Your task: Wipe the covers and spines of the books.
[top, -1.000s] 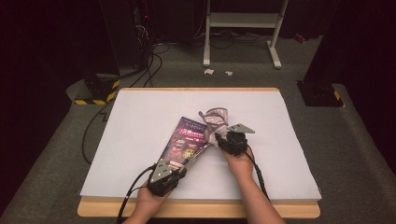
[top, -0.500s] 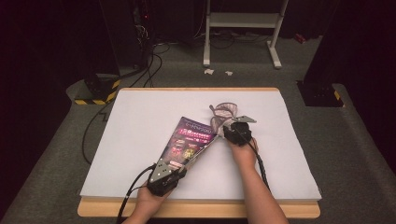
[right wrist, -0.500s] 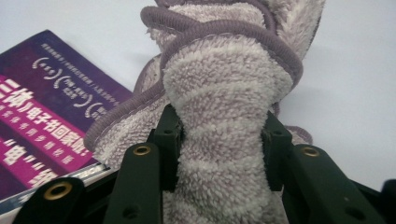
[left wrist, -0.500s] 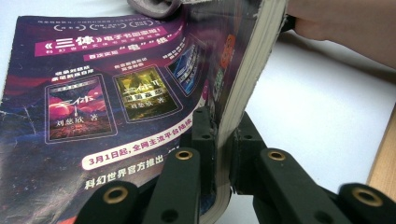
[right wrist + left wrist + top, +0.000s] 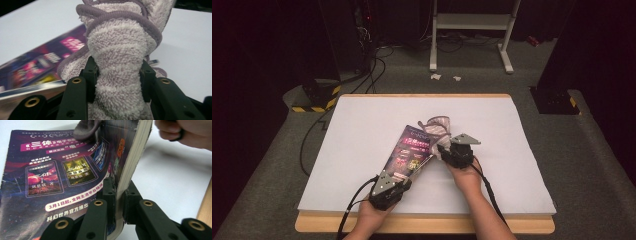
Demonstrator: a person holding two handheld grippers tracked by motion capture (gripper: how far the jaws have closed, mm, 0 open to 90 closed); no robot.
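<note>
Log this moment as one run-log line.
left tongs: shut on book edge | right tongs: shut on towel | towel: against book's far end | surface: white table

Wooden table (image 5: 427,225) with a white sheet (image 5: 362,130) covering most of its top, standing on grey carpet floor (image 5: 592,150). Beyond the table's far edge, a white metal stand (image 5: 472,22) on two feet, with two small white scraps (image 5: 444,77) on the floor in front of it. Left of the stand, black cables (image 5: 374,65) trail across the floor to a black base with yellow-black hazard tape (image 5: 317,95) off the table's far left corner. Another dark base (image 5: 557,100) sits off the far right corner. Surroundings dark, light falling on the table.
</note>
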